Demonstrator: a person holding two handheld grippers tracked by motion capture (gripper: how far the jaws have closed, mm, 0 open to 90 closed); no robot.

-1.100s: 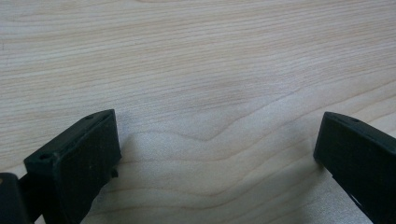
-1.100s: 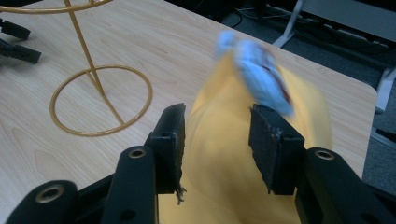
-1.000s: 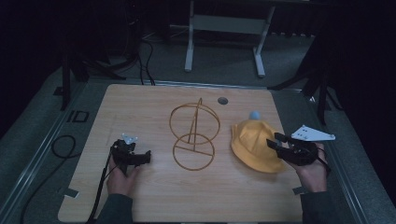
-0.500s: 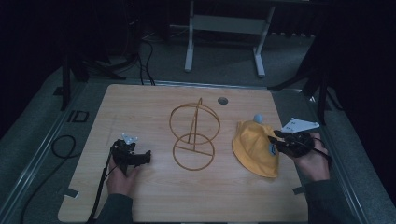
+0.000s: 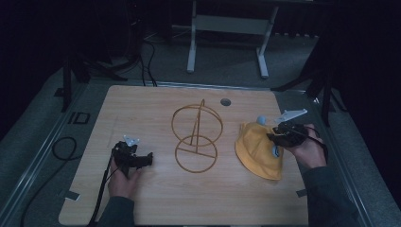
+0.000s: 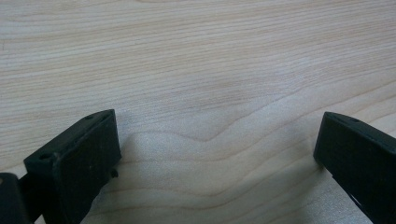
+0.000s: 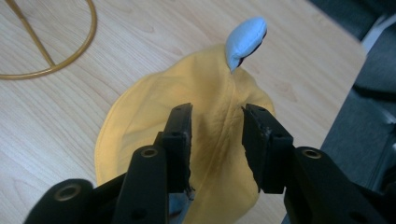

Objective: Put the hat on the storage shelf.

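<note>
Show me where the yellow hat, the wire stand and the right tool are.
Hat (image 7: 140, 126): right gripper view, yellow cloth left of the jaws.
Wire stand (image 5: 196, 152): high view, lower ring.
Right tool (image 7: 216, 135): right gripper view, gap between fingertips.

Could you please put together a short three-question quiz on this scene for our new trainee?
1. True or false: the right gripper has its jaws around a fold of the yellow hat.
2. Multiple choice: what stands between the two grippers on the table? A) a gold wire stand B) a glass bottle C) a stack of plates
3. Fill in: the left gripper is ____, with bare wood between its jaws.

Key
1. True; a raised ridge of yellow cloth runs between the jaws.
2. A.
3. Open.
</note>
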